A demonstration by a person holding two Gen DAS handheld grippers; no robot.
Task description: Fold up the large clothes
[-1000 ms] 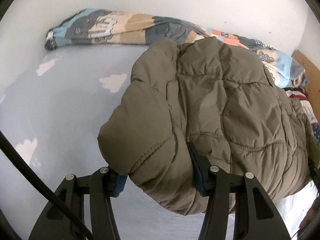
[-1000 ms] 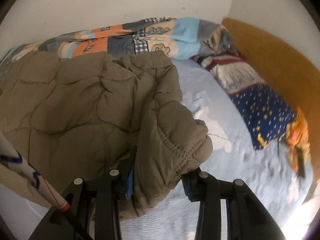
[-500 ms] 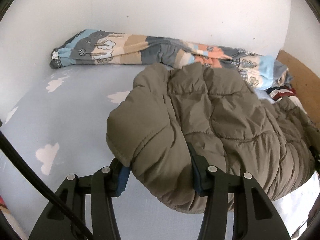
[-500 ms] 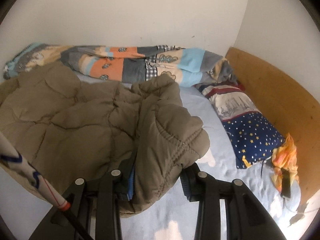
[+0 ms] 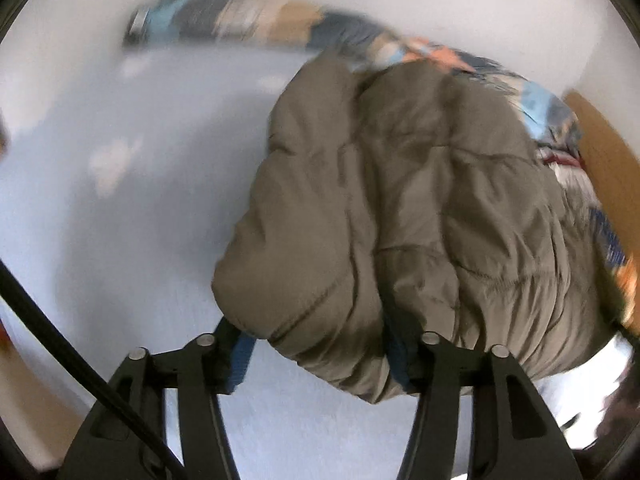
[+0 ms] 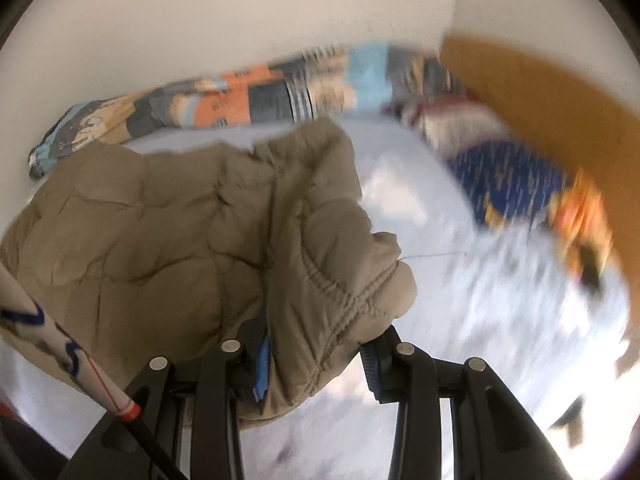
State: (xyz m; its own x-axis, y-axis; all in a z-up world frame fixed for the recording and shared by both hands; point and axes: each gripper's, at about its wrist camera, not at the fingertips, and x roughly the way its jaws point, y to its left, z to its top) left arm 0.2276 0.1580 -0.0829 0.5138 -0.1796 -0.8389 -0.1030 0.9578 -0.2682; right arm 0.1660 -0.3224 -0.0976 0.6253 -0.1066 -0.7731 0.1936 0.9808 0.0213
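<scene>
Right of jacket [image 6: 192, 240], right view only: starred pillow [image 6: 516, 176].

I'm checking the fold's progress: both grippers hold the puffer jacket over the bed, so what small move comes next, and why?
Probably lay the jacket down on the sheet. The left gripper, jaws just opening, and right gripper hold bunched edges, the middle sagging unfolded.

patterned quilt [image 5: 280, 28] motion-blurred, pillow [image 6: 516, 176] smeared, jacket [image 5: 400, 208] hiding sheet

Bare sheet lies open on the bed [image 5: 132, 216] left of the jacket [image 5: 400, 208] — rolled quilt [image 6: 224, 96] lines the wall edge, pillows [image 6: 516, 176] crowd the headboard end.
</scene>
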